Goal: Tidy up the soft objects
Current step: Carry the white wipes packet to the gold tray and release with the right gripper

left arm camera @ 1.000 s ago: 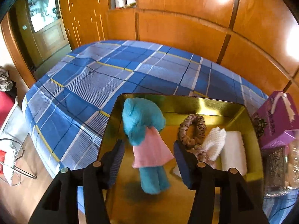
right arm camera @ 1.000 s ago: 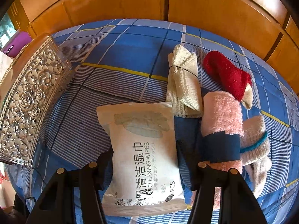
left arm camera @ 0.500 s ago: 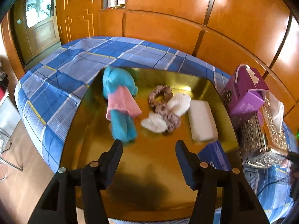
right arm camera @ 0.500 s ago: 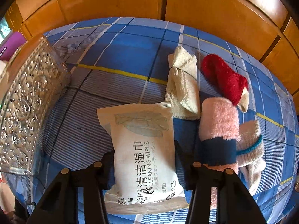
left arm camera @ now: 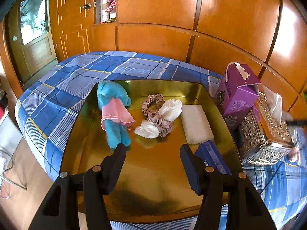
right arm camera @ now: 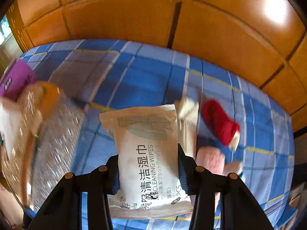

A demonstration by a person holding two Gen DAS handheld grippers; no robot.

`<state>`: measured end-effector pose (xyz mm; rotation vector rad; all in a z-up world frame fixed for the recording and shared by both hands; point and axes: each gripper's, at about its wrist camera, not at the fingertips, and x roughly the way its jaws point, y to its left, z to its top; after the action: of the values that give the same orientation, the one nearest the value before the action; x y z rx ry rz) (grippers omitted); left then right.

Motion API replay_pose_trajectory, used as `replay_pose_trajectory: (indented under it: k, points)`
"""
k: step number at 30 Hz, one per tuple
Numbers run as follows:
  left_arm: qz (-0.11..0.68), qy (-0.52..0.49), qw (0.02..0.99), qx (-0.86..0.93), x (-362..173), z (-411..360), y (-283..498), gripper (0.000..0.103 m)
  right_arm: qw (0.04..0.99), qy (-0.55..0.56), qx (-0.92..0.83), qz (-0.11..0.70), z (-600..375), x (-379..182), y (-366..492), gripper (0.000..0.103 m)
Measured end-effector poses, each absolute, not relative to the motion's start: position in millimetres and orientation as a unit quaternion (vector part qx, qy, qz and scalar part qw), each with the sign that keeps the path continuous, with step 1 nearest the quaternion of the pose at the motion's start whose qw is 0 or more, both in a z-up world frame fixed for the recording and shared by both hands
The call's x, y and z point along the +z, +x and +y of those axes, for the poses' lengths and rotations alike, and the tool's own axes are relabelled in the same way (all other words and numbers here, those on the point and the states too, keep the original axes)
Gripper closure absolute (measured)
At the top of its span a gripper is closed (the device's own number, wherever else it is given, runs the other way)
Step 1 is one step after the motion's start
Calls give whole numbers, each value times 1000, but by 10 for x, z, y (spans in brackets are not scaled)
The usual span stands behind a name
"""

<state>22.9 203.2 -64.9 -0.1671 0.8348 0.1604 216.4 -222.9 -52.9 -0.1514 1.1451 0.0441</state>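
In the right wrist view my right gripper [right arm camera: 148, 158] holds a white pack of cleaning wipes [right arm camera: 147, 134] lifted off the blue checked bedspread; its jaws are closing and both pads press on the pack's sides. Below lie a beige cloth [right arm camera: 189, 118], a red sock [right arm camera: 218, 122] and a pink rolled towel [right arm camera: 210, 159]. My left gripper [left arm camera: 152, 149] hangs open over the gold tray [left arm camera: 153, 182] with nothing between its fingers. In the tray are a teal plush in a pink dress [left arm camera: 113, 97], a brown scrunchie [left arm camera: 153, 105], two white knitted pieces [left arm camera: 171, 107], a white pad [left arm camera: 195, 124] and a blue pack [left arm camera: 213, 157].
A purple carton [left arm camera: 238, 94] and an ornate silver tissue box [left arm camera: 264, 134] stand right of the tray; the tissue box [right arm camera: 48, 134] is blurred at the left of the right wrist view. Wooden wall panels run behind the bed. The bed's edge and floor lie to the left.
The right gripper closed on the wipes pack and lifted it off the bedspread. The left gripper drew back from the teal plush, which now lies in the tray.
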Motion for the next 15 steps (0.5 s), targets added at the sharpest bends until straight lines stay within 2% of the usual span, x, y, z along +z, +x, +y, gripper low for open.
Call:
replay_pose_trajectory:
  k: [8, 15]
  points:
    - [402, -78, 910, 67, -636, 1951, 199, 43, 867, -66, 57, 491, -1568, 199, 2599, 57]
    - [403, -76, 910, 67, -636, 1937, 191, 43, 870, -52, 186, 453, -624, 561, 2534, 57]
